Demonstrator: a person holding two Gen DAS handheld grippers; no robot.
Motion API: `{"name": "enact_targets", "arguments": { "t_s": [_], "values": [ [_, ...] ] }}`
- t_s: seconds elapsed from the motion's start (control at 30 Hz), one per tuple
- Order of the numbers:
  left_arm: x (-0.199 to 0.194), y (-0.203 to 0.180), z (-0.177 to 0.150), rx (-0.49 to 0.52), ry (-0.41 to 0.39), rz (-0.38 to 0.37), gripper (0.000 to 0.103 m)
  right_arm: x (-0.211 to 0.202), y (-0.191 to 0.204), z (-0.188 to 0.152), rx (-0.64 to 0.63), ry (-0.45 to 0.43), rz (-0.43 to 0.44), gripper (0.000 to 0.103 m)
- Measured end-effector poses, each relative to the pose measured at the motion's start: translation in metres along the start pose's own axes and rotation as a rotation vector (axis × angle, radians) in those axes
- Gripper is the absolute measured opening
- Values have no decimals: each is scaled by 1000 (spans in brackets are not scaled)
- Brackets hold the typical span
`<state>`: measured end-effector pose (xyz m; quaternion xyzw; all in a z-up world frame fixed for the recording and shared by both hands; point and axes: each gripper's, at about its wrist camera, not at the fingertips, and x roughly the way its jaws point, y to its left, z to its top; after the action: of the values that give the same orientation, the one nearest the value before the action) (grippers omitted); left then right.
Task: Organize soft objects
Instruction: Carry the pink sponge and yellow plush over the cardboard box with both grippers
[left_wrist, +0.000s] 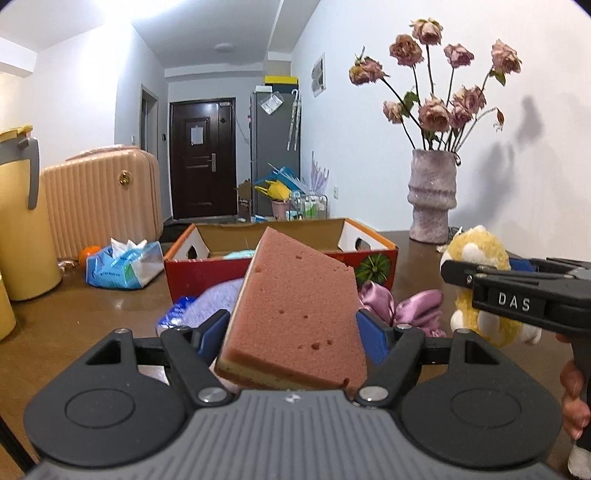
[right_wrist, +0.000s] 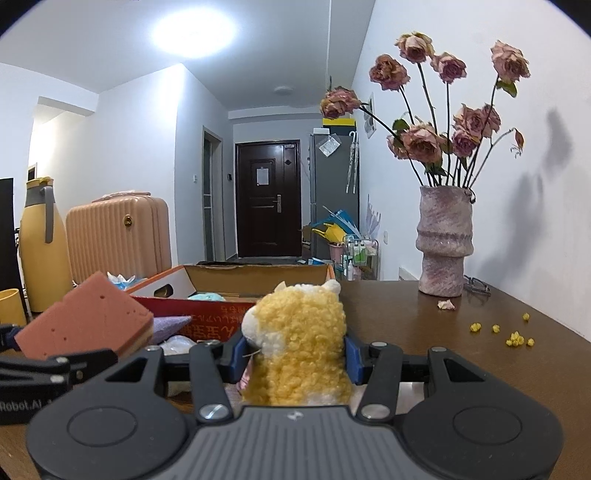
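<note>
Brown table (left_wrist: 92, 325), pink pitted sponge (left_wrist: 295, 310) with cream underlayer

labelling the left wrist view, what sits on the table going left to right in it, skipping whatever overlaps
yellow jug → blue tissue pack → pink sponge held in the left gripper → yellow plush toy held in the right gripper. The vase stands further back, between sponge and toy.
</note>
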<state>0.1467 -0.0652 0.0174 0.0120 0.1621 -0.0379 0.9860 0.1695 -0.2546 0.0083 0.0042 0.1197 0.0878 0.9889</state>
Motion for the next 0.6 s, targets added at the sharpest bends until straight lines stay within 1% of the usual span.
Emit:
{"name": "enact_targets", "arguments": {
  "t_s": [0.17, 0.6],
  "values": [
    [4, 8, 11, -14, -24, 16, 75, 4, 7, 9, -14, -19, 6, 50],
    [23, 23, 33, -57, -41, 40, 75, 22, 20, 26, -38, -54, 13, 50]
  ]
}}
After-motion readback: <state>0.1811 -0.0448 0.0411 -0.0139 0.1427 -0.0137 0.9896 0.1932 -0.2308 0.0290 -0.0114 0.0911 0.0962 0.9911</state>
